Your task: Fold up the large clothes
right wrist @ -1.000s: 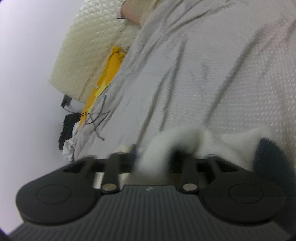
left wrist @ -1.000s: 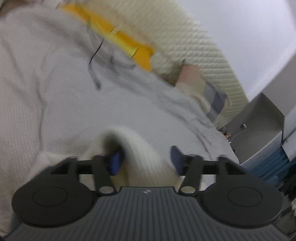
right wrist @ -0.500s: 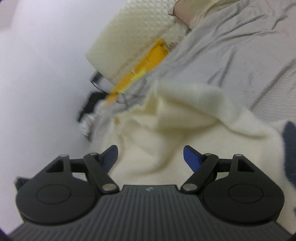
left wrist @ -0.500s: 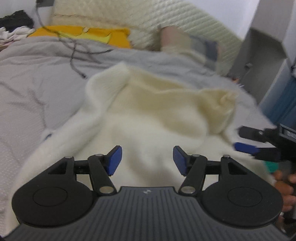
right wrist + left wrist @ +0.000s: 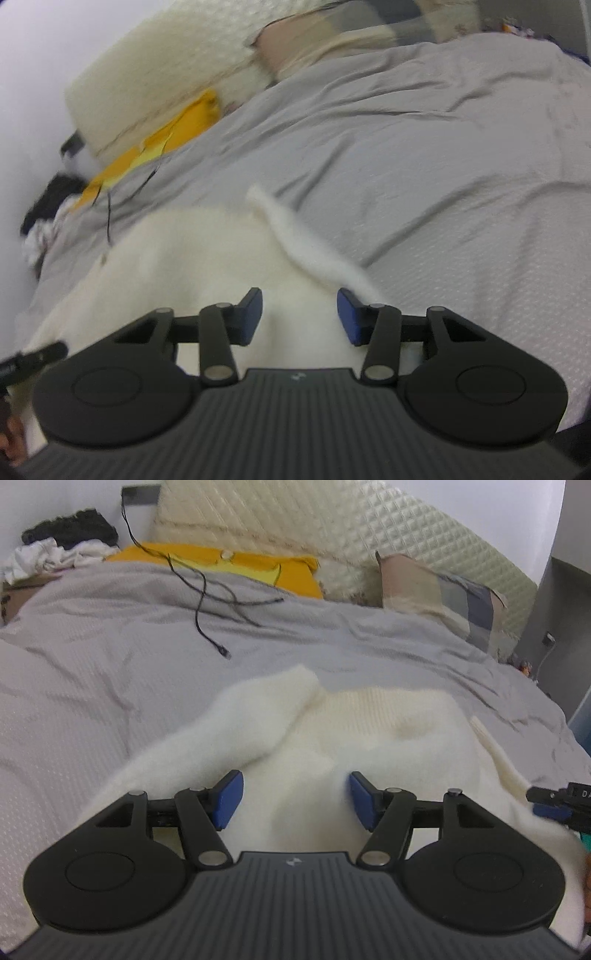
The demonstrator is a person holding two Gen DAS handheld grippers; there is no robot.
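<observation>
The cream knitted garment lies spread on the bed, on a grey cover, directly beneath both claws. One fold of it rises toward the left side of the left wrist view; in the right wrist view a narrow strip of the same knit trails out onto the cover.

Left claw: jaws apart, blue pads standing clear above the knit with nothing clamped between them.

Right claw: jaws apart but have just been closing. The garment lies under the gap, and the pads are not seen pressing on it. This claw's tip also shows at the right edge of the left wrist view.

Beyond the garment, a black cable lies loose across the cover. A yellow cloth sits at the head of the bed against a quilted cream headboard, with a patchwork pillow beside it. A heap of dark and white clothes sits at the far left.
</observation>
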